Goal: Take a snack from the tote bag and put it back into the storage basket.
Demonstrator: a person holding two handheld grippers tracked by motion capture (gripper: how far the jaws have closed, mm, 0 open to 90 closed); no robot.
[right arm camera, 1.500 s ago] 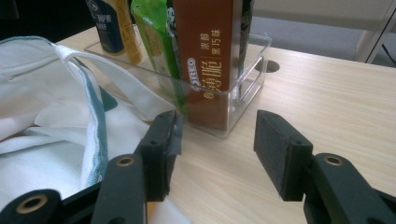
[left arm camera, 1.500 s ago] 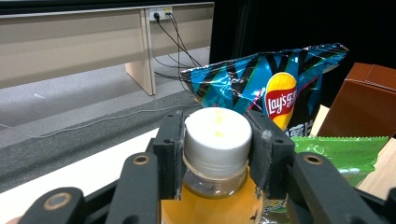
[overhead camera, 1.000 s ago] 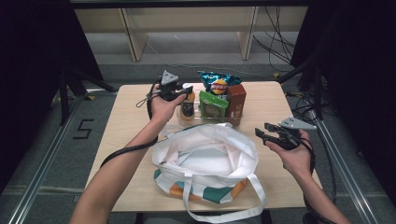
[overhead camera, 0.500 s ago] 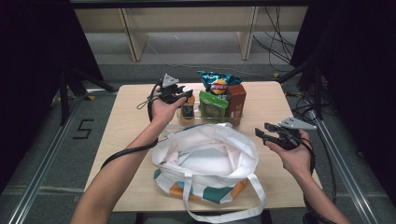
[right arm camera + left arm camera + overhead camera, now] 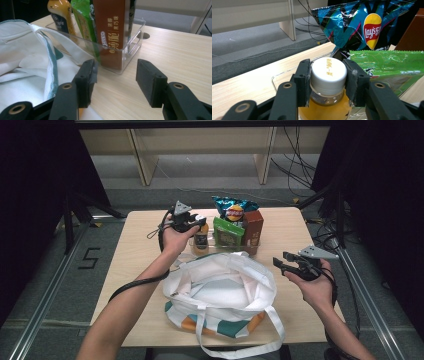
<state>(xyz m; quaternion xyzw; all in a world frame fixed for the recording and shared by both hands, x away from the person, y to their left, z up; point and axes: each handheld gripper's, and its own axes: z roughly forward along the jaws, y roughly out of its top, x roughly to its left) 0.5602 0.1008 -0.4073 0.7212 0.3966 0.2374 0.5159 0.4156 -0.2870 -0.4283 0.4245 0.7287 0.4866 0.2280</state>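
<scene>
I have the left claw [image 5: 196, 223] at the upper centre of the high view, pinching the white cap of the orange drink bottle [image 5: 201, 239]. In the left gripper view both black pads press against the sides of the cap [image 5: 328, 72], with the claw [image 5: 328, 78] clamped around the neck and the orange liquid visible just below. The bottle stands upright at the left end of the clear plastic bin [image 5: 130, 50], which sits on the wooden surface [image 5: 140, 245] toward the far edge, upper centre of the frame.

Just right of the bottle in the bin I see a green snack packet [image 5: 228, 231], behind it a blue Lay's crisp bag [image 5: 234, 209], and at the right end a brown Oreo box [image 5: 253, 227]. In the right gripper view the box [image 5: 112, 30] stands upright against the bin's near wall.

The right claw [image 5: 282, 262] is at the right middle of the high view, held above the surface beside the white tote bag [image 5: 220, 295], its jaws spread with nothing between them; the right gripper view shows bare wood in the gap. The tote lies open at the centre, near the front edge, touching the bin's near side.
</scene>
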